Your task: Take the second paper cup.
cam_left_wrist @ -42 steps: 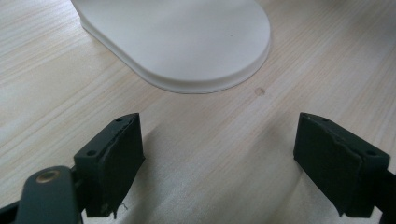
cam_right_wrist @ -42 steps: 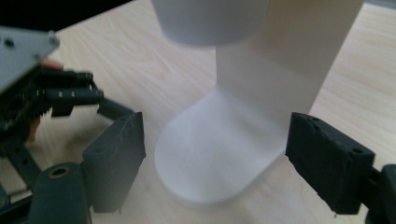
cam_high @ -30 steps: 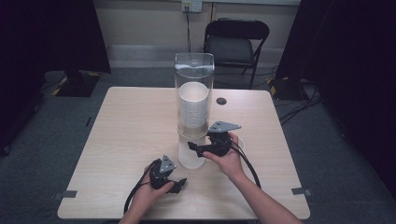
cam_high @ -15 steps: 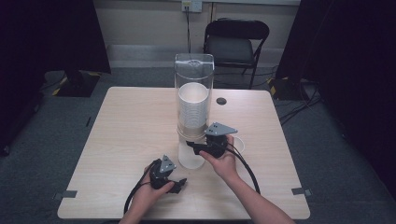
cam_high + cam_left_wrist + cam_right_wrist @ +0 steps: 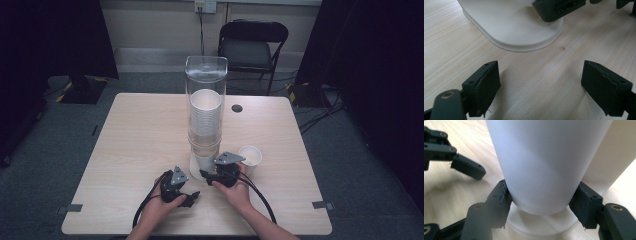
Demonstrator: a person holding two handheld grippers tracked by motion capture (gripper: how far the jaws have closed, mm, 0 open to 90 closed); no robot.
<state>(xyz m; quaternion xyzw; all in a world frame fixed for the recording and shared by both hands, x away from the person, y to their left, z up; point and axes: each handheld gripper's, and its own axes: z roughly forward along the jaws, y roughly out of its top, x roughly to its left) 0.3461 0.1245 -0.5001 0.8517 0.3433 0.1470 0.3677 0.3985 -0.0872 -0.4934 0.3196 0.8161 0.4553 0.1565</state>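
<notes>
Wood table (image 5: 140,150) w/ cup dispenser base (image 5: 519,27), loose paper cup (image 5: 250,156), black disc (image 5: 237,108).

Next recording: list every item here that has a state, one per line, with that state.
Cup dispenser: upright on the table, stack of cups inside.
Bottom cup: sticks out below the dispenser, clamped near its base.
Loose cup: upright on the table, mouth up.
Right gripper: shut on the bottom cup.
Left gripper: open, nothing between its fingers, low over the table.
Folding chair: unfolded, unoccupied.
</notes>
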